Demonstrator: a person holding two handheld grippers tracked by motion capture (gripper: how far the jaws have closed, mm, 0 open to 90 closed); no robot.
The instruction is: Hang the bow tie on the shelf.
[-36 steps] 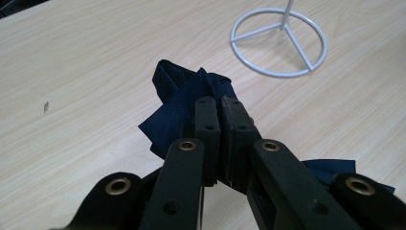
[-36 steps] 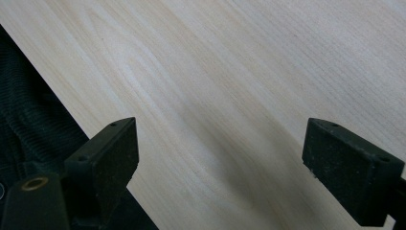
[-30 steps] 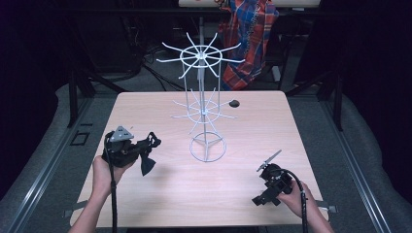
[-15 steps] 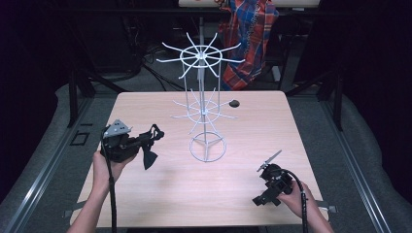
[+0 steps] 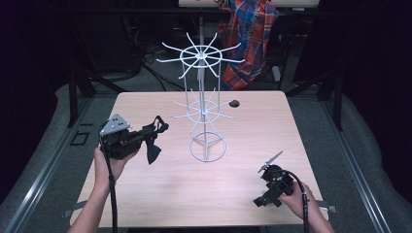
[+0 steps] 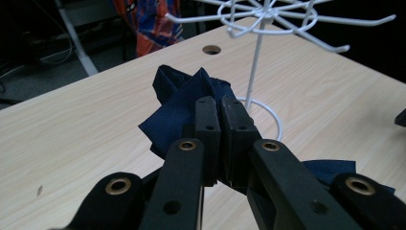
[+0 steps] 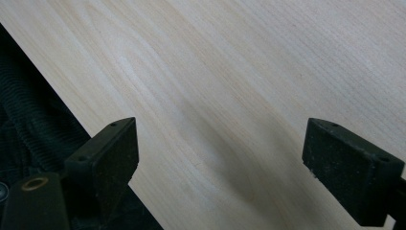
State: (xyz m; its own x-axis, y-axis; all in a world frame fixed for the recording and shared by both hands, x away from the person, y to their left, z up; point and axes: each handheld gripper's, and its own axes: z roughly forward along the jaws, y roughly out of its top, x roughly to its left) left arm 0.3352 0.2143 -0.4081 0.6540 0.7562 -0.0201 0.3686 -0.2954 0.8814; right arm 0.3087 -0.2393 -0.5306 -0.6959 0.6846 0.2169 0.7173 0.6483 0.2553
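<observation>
Lifting off the worktop (image 5: 252,194), the left claw (image 5: 154,132) has come up and edged nearer the white wire rack (image 5: 204,109) since a second ago; earlier it sat lower, closer to the person's edge. Jaws pressed tight together, pinching a dark navy cloth (image 6: 179,103). From the high view a corner of the cloth (image 5: 152,153) hangs free below the jaws, clear of the wood. From the left gripper view the fabric bunches up past the jaw tips, with the rack's ring base (image 6: 268,112) just beyond.

Right claw (image 5: 270,162) rests low on the worktop, right of the rack and toward the near edge, unmoved. Its jaws stand wide apart with nothing between them, bare wood (image 7: 230,96) under them.

Reading: the cloth is picked up and in transit toward the rack, probably to be draped on one of its prongs (image 5: 171,47). Lower tier is nearest. Hanging not yet begun; the loose corner could snag on a wire arm on approach.
</observation>
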